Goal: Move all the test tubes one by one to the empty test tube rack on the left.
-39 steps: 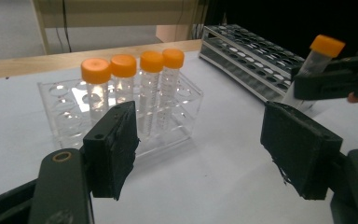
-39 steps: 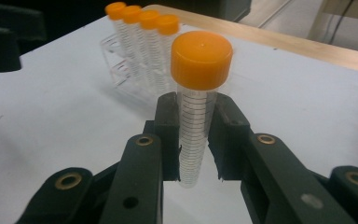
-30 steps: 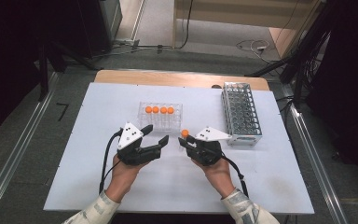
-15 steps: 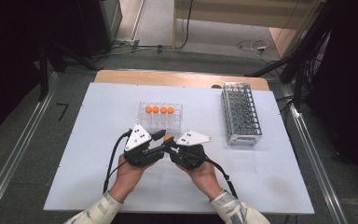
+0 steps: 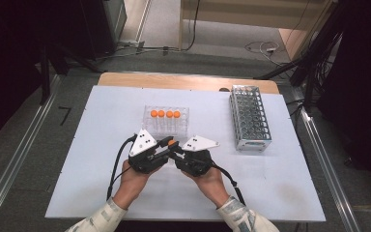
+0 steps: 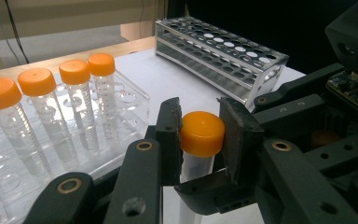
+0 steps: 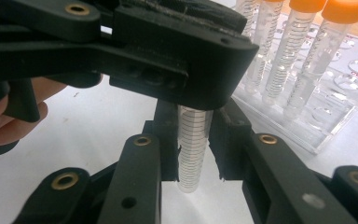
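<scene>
Both grippers meet over the white table point(image 5: 101, 145), just on the person's side of the clear rack point(image 5: 166, 126), tips turned toward each other.

Left gripper point(image 6: 200, 137): its jaws have just been closing and now pinch the orange cap point(image 6: 202, 133) of a clear tube point(image 7: 192, 149). The pads sit on either side of the cap, touching it. In the high view this gripper point(image 5: 170, 145) lies left of the cap, which shows as an orange spot between the two tools.

Right gripper point(image 7: 193, 140): its jaws flank the ruled body of the same tube, lower down than the left gripper's hold. They have just been opening a little; the left pad looks to be on the tube wall, while a thin gap seems to show at the right pad. The tube hangs roughly upright, its rounded bottom clear of the table. In the high view the right gripper point(image 5: 178, 149) sits to the right of the cap.

Beyond the left gripper, to its left: four more orange-capped tubes point(image 6: 74, 93) standing upright in the clear rack, in one row. Straight ahead of it and further off: a metal rack point(image 6: 219, 56) with rows of holes. In the high view the metal rack point(image 5: 249, 116) stands to the right of the right gripper, well apart.

The person's hands point(image 5: 133, 181) hold both tools from below.
</scene>
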A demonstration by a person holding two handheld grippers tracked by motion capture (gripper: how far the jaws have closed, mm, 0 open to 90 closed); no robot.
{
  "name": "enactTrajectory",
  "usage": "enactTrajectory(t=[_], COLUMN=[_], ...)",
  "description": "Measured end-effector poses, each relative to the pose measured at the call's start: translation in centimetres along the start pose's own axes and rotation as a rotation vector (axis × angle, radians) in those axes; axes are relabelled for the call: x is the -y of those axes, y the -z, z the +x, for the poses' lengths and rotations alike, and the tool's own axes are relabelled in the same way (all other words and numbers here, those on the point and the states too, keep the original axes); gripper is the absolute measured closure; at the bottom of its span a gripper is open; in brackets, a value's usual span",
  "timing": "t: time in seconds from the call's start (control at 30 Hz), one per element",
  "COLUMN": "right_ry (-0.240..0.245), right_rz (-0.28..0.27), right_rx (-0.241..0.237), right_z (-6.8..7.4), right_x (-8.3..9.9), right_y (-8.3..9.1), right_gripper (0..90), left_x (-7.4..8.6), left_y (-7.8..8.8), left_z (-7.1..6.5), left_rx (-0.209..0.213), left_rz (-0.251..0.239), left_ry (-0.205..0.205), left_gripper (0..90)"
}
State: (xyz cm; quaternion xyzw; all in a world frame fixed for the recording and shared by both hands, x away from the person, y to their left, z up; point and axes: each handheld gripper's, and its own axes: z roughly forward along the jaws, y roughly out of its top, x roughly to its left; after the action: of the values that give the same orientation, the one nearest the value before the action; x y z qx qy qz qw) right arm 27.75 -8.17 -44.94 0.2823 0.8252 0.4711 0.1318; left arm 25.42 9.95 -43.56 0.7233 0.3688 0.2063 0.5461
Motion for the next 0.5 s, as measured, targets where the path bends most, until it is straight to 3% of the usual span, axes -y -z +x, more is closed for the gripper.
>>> enactTrajectory(t=[0.07, 0.33, 0.5], right_ry=[0.004, 0.01, -0.009], right_rz=[0.008, 0.028, 0.037], right_rx=[-0.004, -0.017, 0.009], right_z=[0.0, -0.4, -1.2], right_x=[0.0, 0.2, 0.5], right_y=[0.0, 0.0, 0.6], right_gripper=[57.3, 34.3, 28.8], left_x=[0.0, -0.1, -0.3], left_y=[0.1, 0.4, 0.9], left_z=[0.1, 0.6, 1.4], left_rx=[0.0, -0.008, -0.023], left_rz=[-0.003, -0.011, -0.022], left_ry=[0.003, 0.017, 0.044], left_gripper=[69.9, 69.9, 69.9])
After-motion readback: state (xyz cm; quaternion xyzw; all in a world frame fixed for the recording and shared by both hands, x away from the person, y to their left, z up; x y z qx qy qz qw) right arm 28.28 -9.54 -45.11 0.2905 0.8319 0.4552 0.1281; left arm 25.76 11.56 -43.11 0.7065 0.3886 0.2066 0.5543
